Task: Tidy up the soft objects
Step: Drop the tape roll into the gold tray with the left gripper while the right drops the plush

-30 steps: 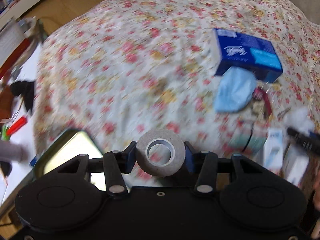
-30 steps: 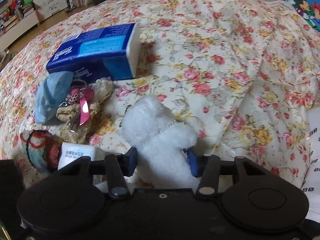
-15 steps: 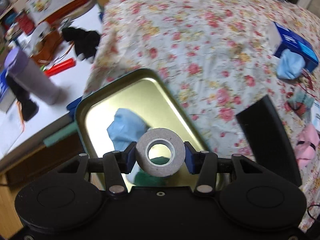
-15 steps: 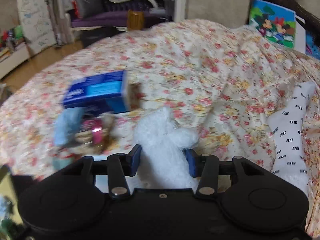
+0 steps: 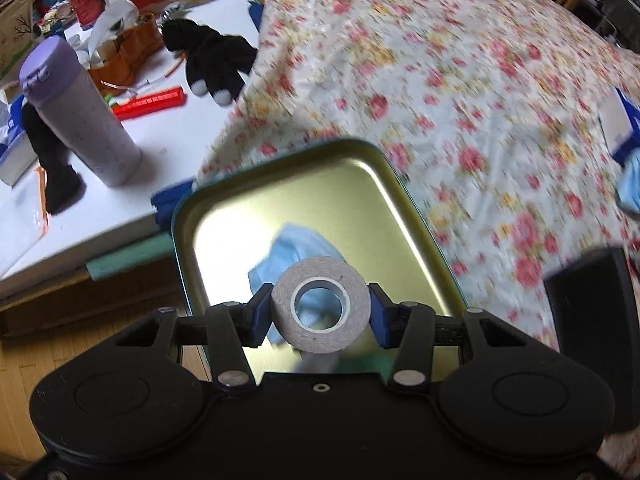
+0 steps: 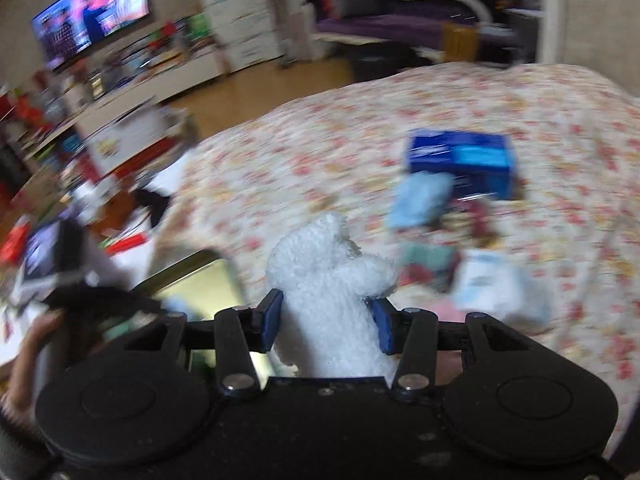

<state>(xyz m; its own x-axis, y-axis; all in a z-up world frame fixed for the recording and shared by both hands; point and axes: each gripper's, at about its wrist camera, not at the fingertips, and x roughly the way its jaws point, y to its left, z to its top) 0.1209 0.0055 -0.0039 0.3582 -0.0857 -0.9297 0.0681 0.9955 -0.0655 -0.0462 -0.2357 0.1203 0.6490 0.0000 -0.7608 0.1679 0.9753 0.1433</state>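
My left gripper (image 5: 319,315) is shut on a grey tape roll (image 5: 320,305) and holds it over a gold metal tin (image 5: 248,216) at the bed's edge. A light blue cloth (image 5: 296,250) lies in the tin. My right gripper (image 6: 323,318) is shut on a white plush toy (image 6: 328,276) and holds it above the floral bedspread (image 6: 320,152). In the blurred right wrist view the tin (image 6: 200,284) is at lower left, and a pile of small soft items (image 6: 460,248) lies right of the toy.
A blue tissue box (image 6: 460,160) sits on the bed with a blue cloth (image 6: 420,200) in front. A white desk (image 5: 80,208) left of the bed holds a purple-capped bottle (image 5: 76,112), a black plush (image 5: 212,60) and clutter. A black object (image 5: 592,320) lies right of the tin.
Both grippers have swung left toward the tin while keeping their hold. The left one now hangs lower over the tin. The right view has turned from the far bed to the tin and desk.
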